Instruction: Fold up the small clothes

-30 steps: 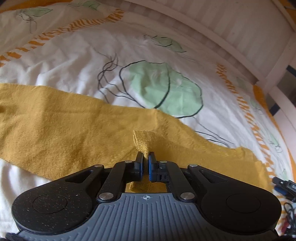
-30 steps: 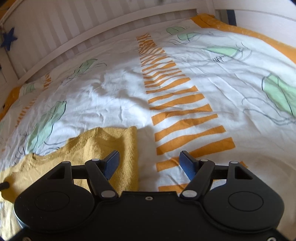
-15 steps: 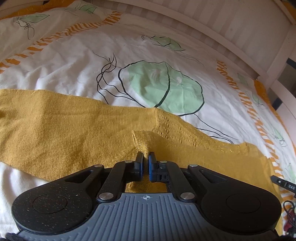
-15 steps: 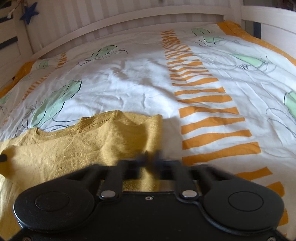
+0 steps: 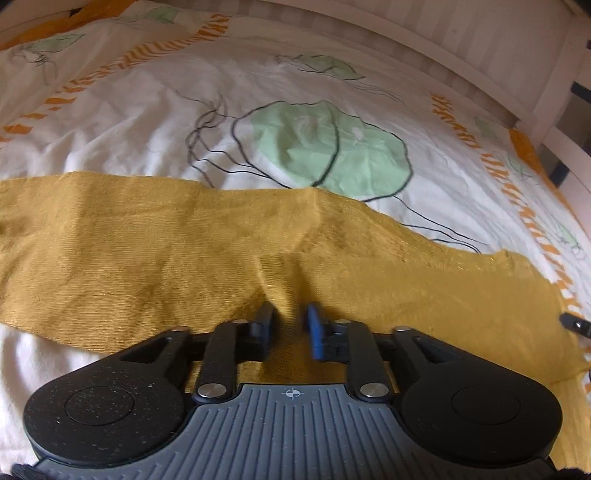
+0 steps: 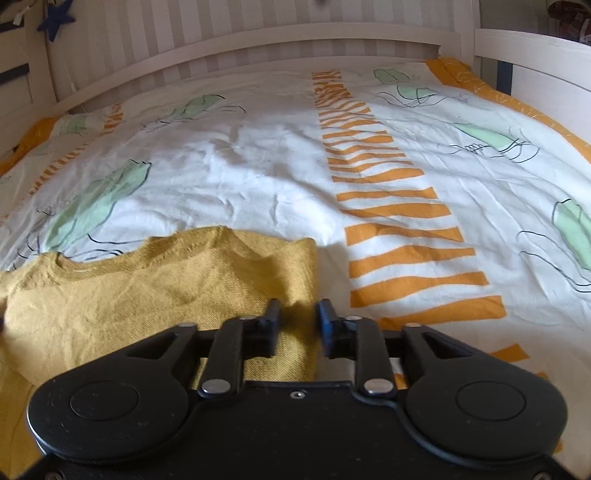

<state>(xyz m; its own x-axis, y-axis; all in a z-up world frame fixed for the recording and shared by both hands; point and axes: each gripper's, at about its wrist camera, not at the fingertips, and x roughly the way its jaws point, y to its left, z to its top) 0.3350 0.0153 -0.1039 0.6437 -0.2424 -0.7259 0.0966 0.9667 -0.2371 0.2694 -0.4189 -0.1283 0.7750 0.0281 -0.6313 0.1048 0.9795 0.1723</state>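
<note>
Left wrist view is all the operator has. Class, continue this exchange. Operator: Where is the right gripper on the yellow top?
Observer: The right gripper is at the yellow top's side edge. Its jaws have just been opening, with the edge between them, unpinched.
Operator: Where is the neckline?
Observer: The neckline curves along the far edge, towards the headboard.
Operator: Anything off the bed?
Observer: A blue star hangs at upper left.

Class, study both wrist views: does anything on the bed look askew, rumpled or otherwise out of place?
The mustard garment is not flat. A raised ridge of cloth stands between the left gripper fingers, and its edge near the right gripper is humped. The printed bedcover is creased. Nothing is spilled or damaged.
</note>
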